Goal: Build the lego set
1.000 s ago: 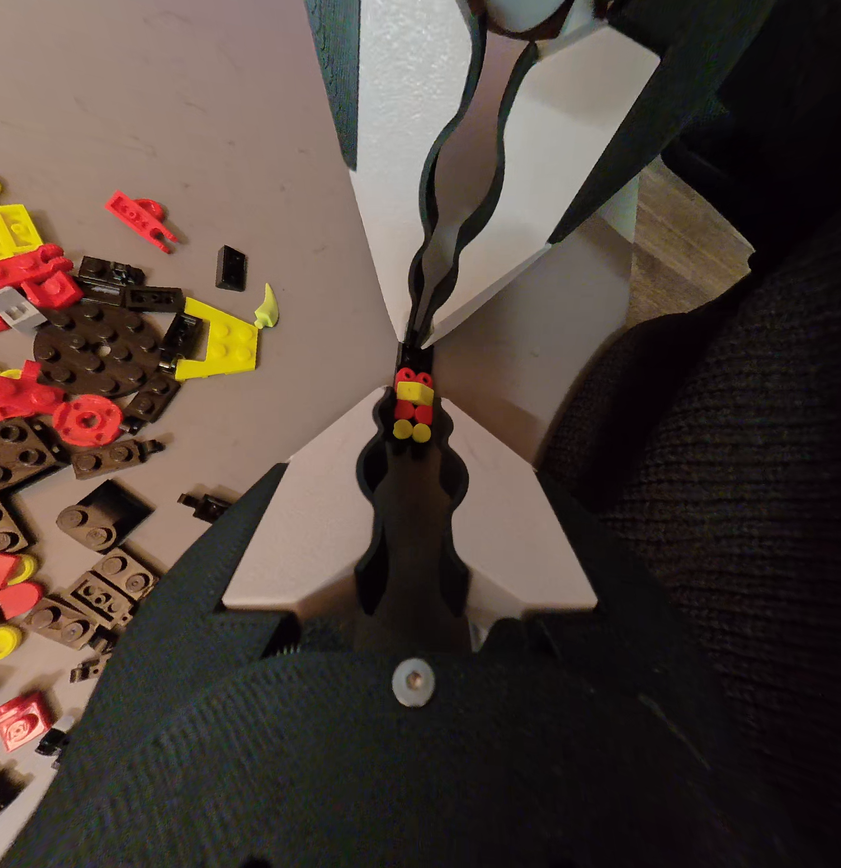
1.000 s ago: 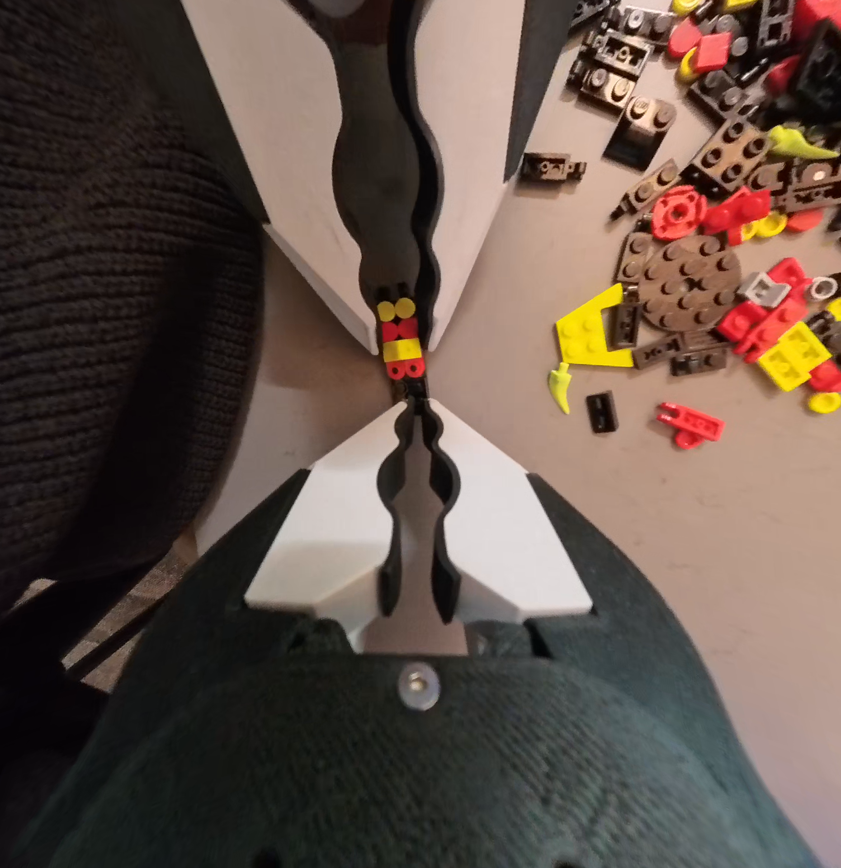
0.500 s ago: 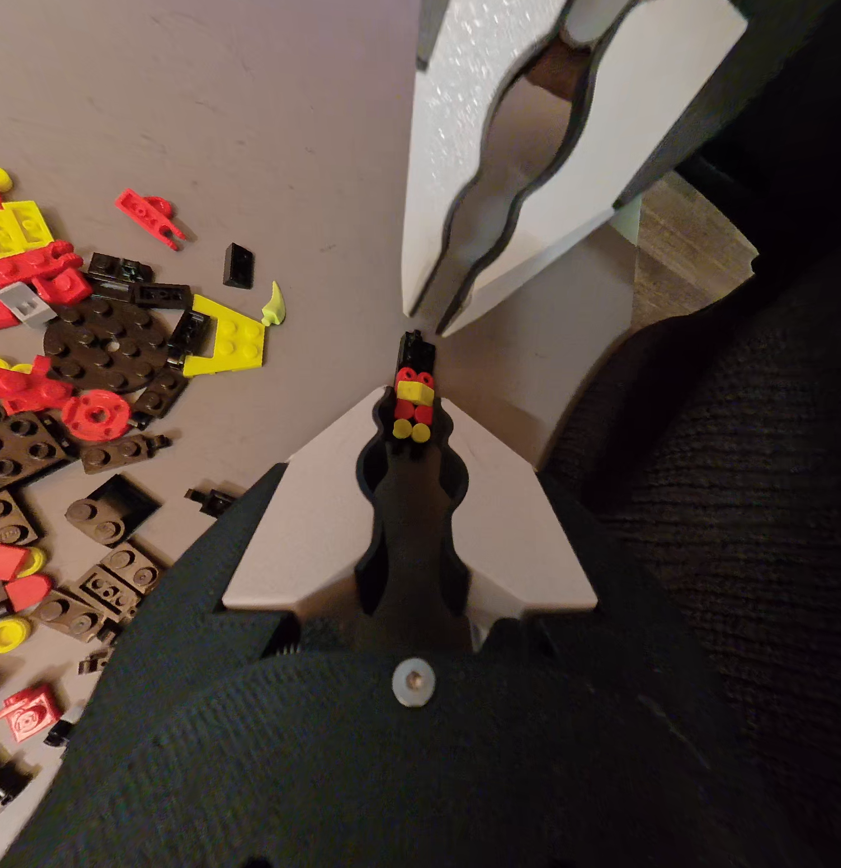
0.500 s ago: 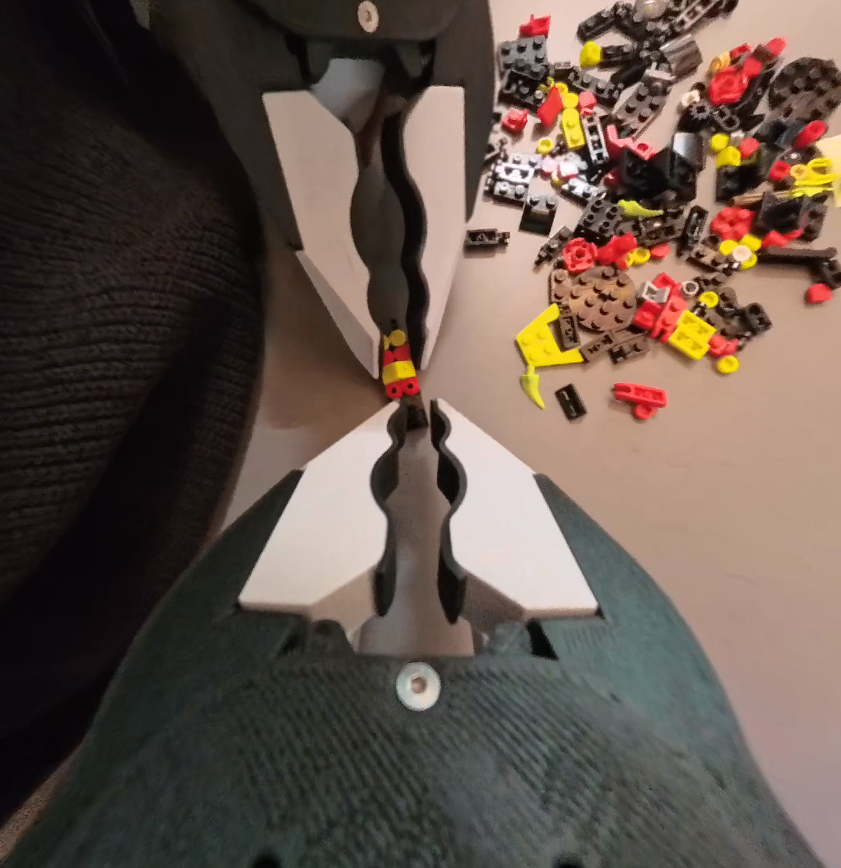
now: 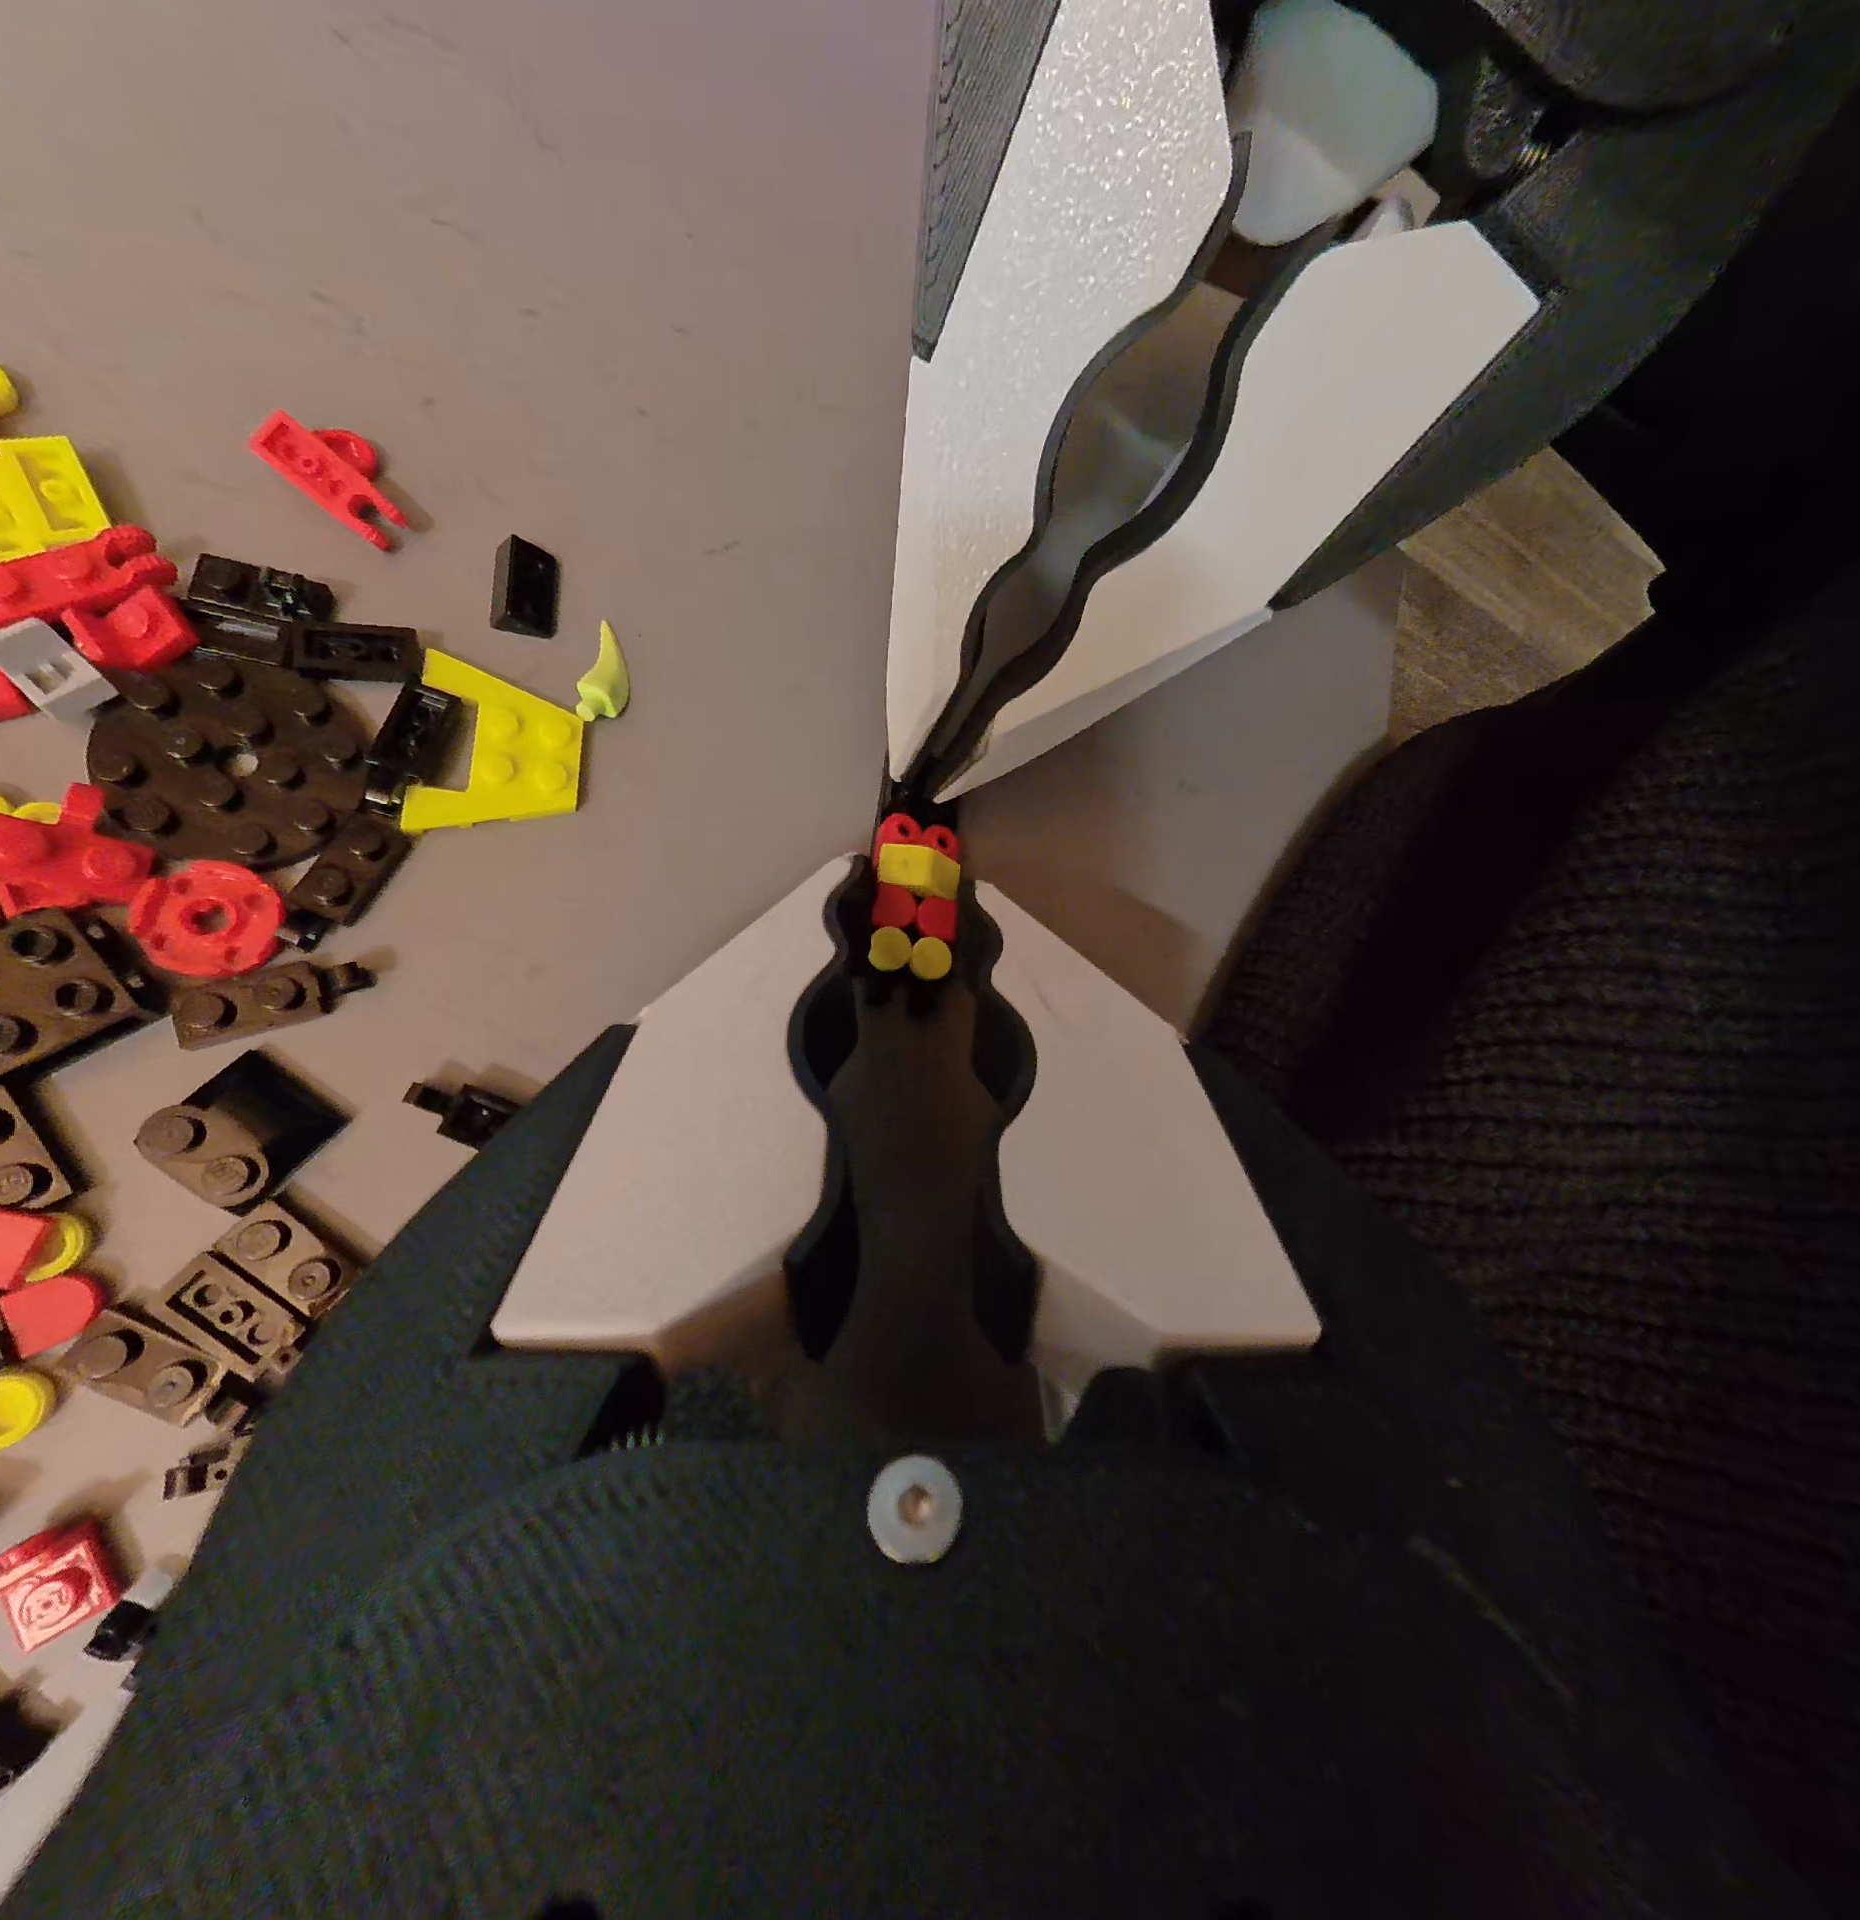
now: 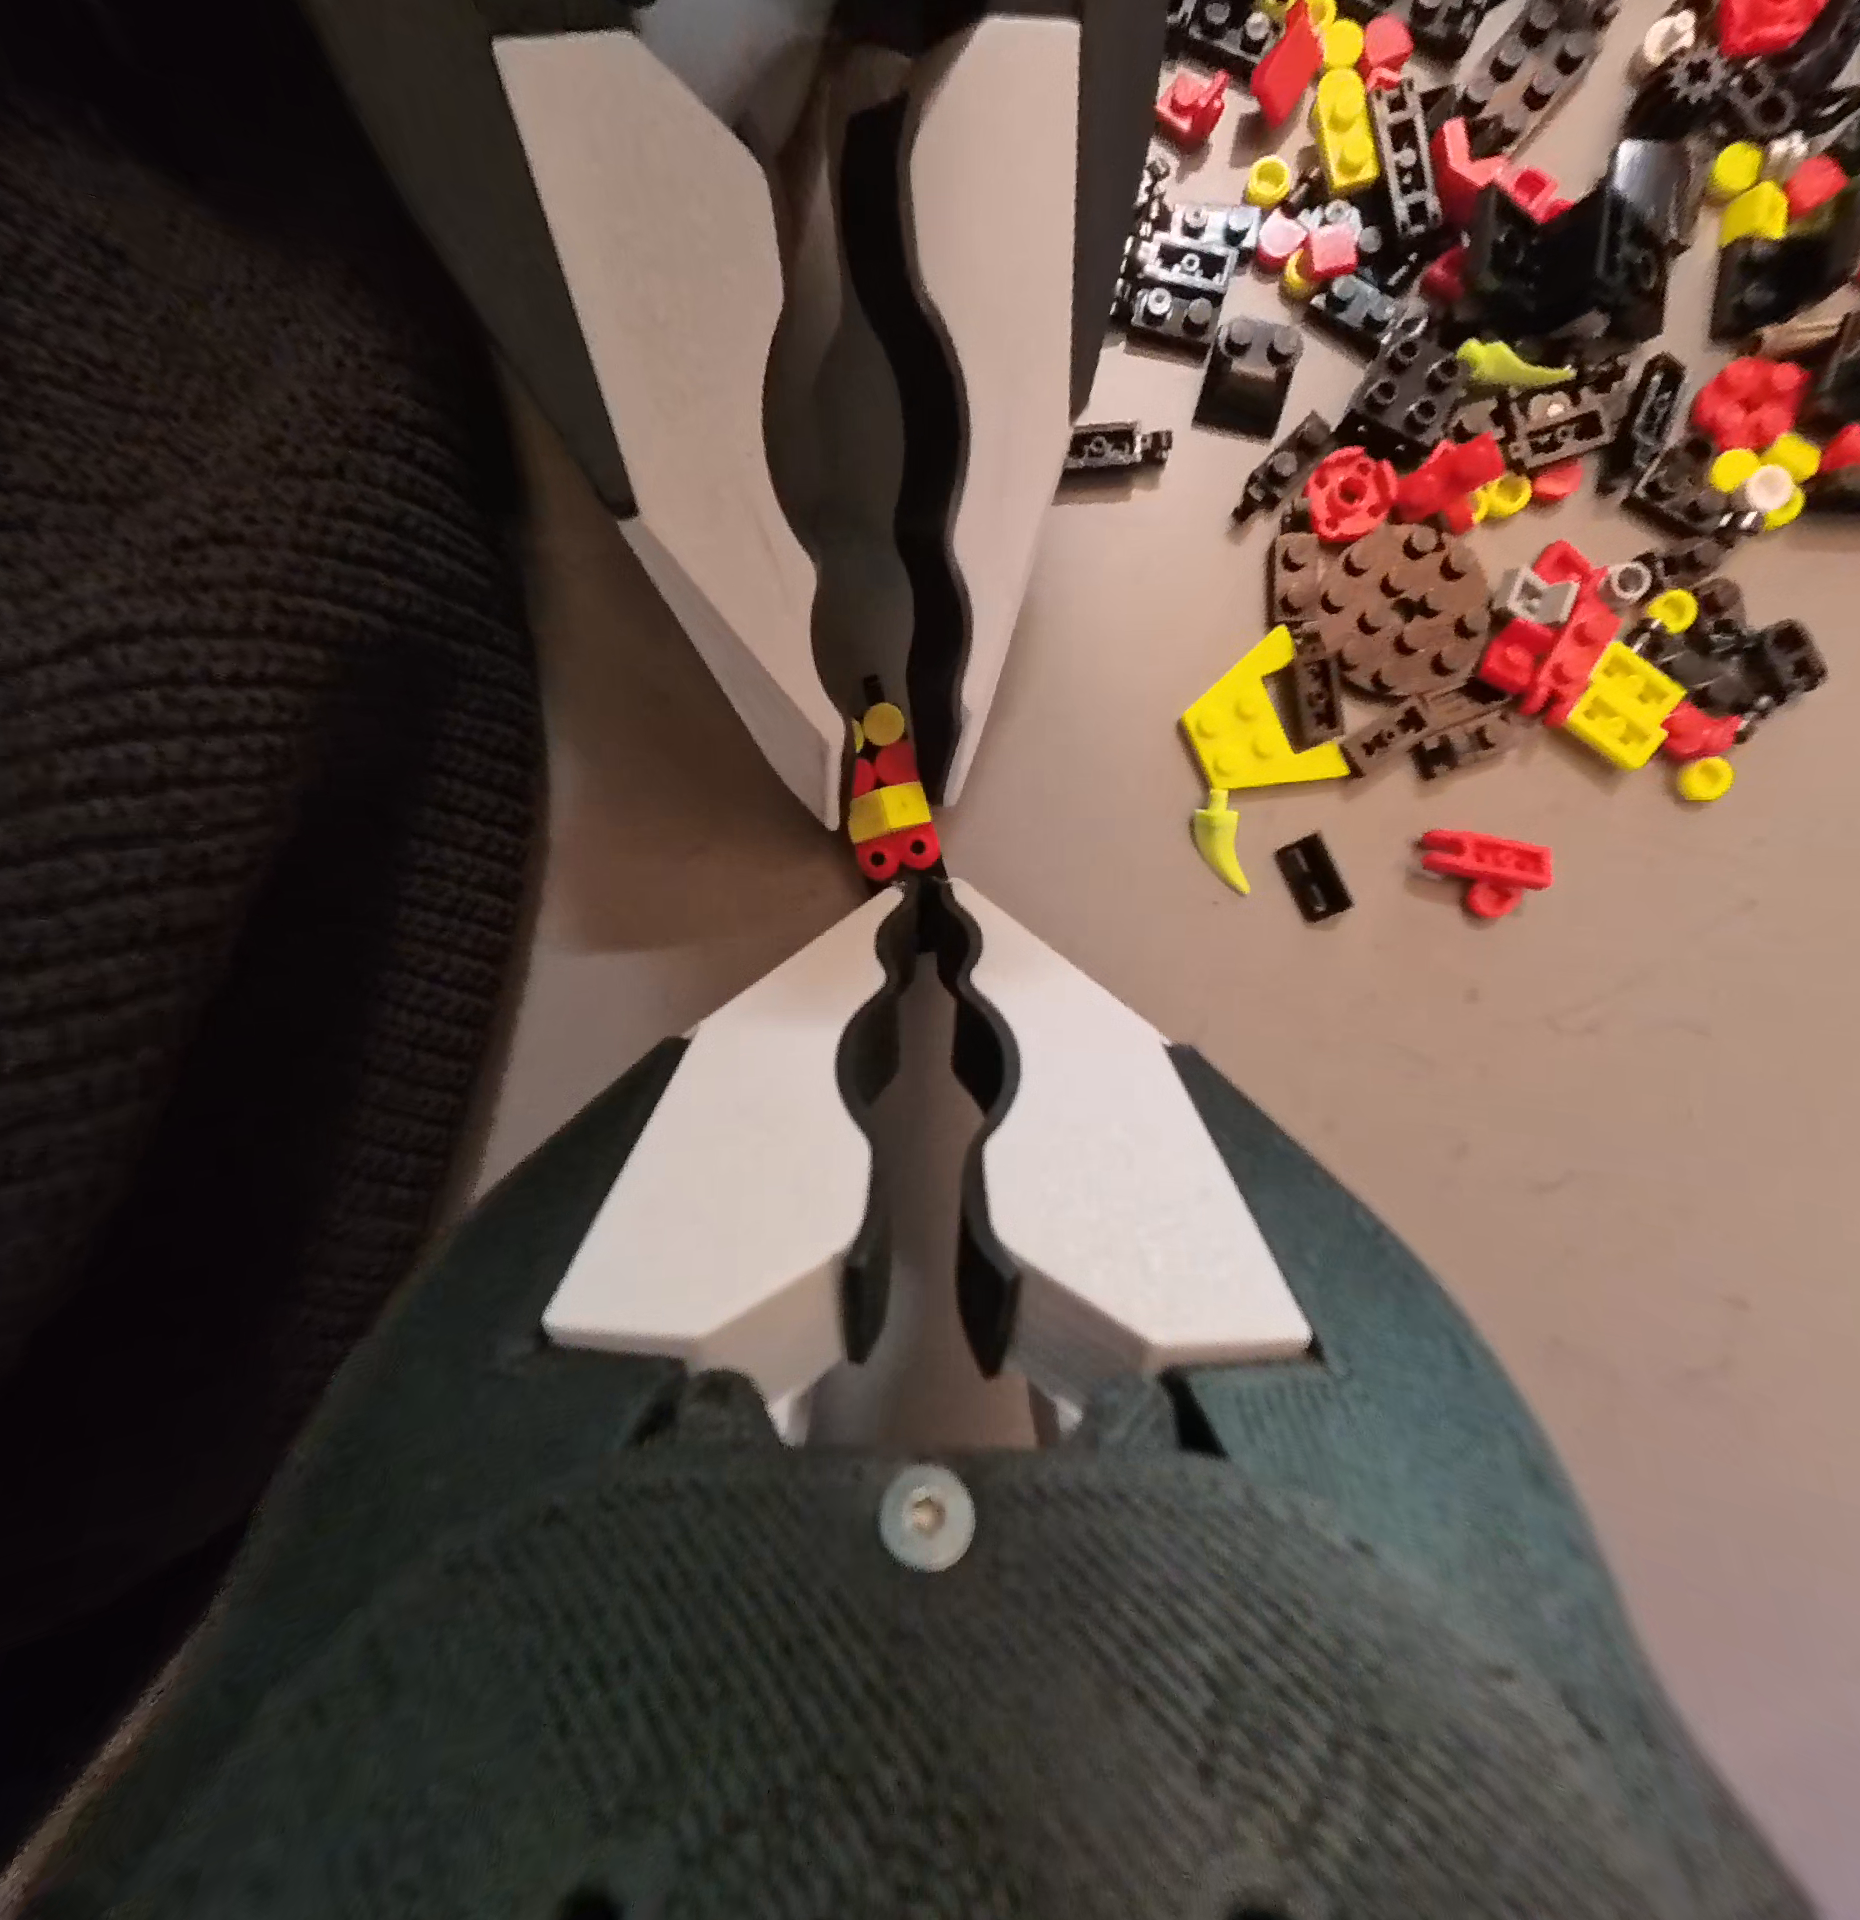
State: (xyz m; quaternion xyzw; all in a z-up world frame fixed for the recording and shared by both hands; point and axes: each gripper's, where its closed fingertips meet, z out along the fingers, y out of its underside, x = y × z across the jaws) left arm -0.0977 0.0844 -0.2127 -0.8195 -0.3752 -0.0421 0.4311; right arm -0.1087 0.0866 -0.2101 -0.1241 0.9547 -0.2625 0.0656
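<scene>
Two grippers meet on one small brick stack

Our left gripper (image 5: 913, 883) clamps the studded red-and-yellow stack (image 5: 913, 896); our right gripper (image 6: 921, 899), wavy-edged fingers together, pinches its black end.

The left tool (image 5: 913, 914) is clamped on a small red-and-yellow brick stack (image 5: 913, 896), held above the surface (image 5: 490, 208) near its right edge. The right tool (image 5: 921, 781) meets the stack's far black end, tips pinched together. Loose bricks, including a black round plate (image 5: 230, 764) and a yellow wedge plate (image 5: 510, 753), lie toward the left edge.
</scene>
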